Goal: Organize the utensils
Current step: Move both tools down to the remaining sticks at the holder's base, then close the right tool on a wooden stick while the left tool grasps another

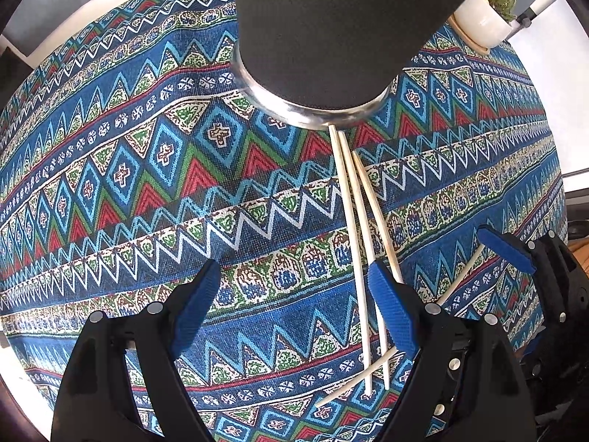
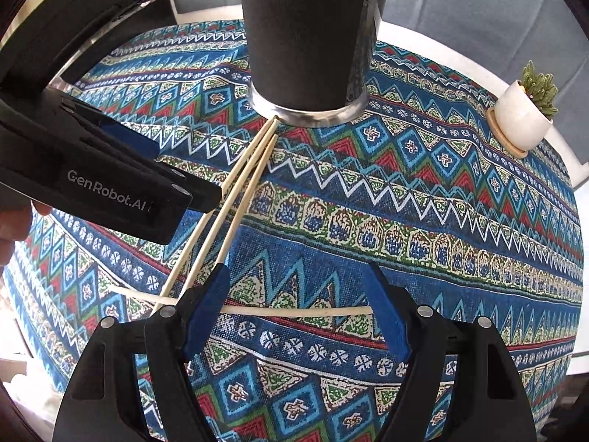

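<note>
The right gripper [image 2: 294, 309] is sitting low in the centre of its own view with its blue pads spread apart, straddling one pale chopstick [image 2: 294, 310] that is lying crosswise on the patterned tablecloth [image 2: 441, 221]; nothing is being clamped yet. The left gripper [image 1: 291, 313] is likewise hanging open at the bottom of its frame, empty. Three more chopsticks [image 2: 235, 199] are fanning from lower left up to the foot of the dark mesh holder [image 2: 305, 37] at top centre, their tips touching its metal base ring. A potted succulent [image 2: 526, 110] is standing at the right edge. These sticks are likely light, stiff and smooth, so they are probably going to roll or slip; gripping near the middle, flat between the ribbed pads, seems safest.
</note>
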A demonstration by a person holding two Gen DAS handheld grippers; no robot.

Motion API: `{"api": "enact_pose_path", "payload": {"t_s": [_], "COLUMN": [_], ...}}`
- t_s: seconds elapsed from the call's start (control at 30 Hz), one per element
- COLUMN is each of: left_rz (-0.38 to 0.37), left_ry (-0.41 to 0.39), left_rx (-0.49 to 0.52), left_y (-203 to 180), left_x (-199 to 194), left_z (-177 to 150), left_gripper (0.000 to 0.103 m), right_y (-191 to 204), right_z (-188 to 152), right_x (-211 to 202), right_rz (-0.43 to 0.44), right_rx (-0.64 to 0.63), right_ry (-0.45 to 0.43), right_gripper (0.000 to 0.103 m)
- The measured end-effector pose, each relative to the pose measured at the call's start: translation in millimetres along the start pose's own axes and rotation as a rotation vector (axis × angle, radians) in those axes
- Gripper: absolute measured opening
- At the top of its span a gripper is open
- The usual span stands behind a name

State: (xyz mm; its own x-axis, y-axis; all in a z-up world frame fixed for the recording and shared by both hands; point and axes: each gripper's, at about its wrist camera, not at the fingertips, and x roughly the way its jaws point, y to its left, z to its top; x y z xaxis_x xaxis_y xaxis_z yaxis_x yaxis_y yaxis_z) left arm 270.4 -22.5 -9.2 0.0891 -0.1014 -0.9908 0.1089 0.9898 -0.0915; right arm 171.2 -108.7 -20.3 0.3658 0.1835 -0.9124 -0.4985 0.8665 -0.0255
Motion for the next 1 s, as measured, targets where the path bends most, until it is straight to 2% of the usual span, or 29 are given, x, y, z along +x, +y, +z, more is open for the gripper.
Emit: {"api": "enact_pose_path", "payload": {"t_s": [0.1, 0.27, 0.37, 0.43, 0.57, 0.67, 0.73, 0.77, 0.8, 0.83, 0.87, 0.9, 0.93, 1.0], "left_rz": [0.042, 0.017, 0.076, 0.063, 0.105, 0.105, 0.107, 0.108, 0.109, 0.111, 0.111, 0.111, 0.111, 0.116], "left_ry": [0.007, -0.011, -0.011, -0.015, -0.011, -0.023, -0.033, -0.04, -0.046, -0.05, -0.056, -0.062, -0.07, -0.096], "left_rx": [0.026, -0.042, -0.03, -0.04, -0.009, -0.041, -0.071, -0.078, -0.079, -0.08, -0.083, -0.089, -0.097, -0.129], "left_y": [-19, -21, -11, -7, 0, -1, 14, 18, 23, 26, 27, 30, 32, 42], "left_x": [10, 11, 11, 11, 13, 15, 14, 13, 12, 11, 10, 9, 7, 4], "left_z": [1, -2, -5, -5, -8, -9, -23, -23, -24, -26, -27, -28, -30, -35], "left_gripper": [0.09, 0.09, 0.089, 0.089, 0.092, 0.092, 0.092, 0.089, 0.085, 0.083, 0.077, 0.073, 0.071, 0.056], "right_y": [1, -4, -1, 3, 12, 10, 5, 2, 2, 1, 1, 0, -1, -2], "right_z": [-1, 0, 2, 4, 7, 9, 11, 11, 12, 13, 16, 18, 20, 22], "right_x": [4, -4, -10, -10, 1, 10, 12, 13, 12, 11, 11, 12, 12, 13], "right_rz": [-0.01, 0.032, 0.06, 0.078, 0.044, 0.001, 0.015, 0.013, 0.016, 0.021, 0.027, 0.03, 0.033, 0.041], "right_rx": [-0.009, 0.008, -0.001, -0.007, -0.021, -0.007, 0.018, 0.024, 0.022, 0.014, 0.008, 0.005, 0.0, -0.006], "right_ry": [0.008, -0.012, -0.029, -0.029, -0.011, 0.007, 0.004, -0.001, -0.008, -0.016, -0.01, 0.001, 0.005, 0.006], "right_gripper": [0.069, 0.069, 0.069, 0.069, 0.069, 0.066, 0.065, 0.063, 0.048, 0.02, 0.01, 0.005, 0.005, 0.005]}}
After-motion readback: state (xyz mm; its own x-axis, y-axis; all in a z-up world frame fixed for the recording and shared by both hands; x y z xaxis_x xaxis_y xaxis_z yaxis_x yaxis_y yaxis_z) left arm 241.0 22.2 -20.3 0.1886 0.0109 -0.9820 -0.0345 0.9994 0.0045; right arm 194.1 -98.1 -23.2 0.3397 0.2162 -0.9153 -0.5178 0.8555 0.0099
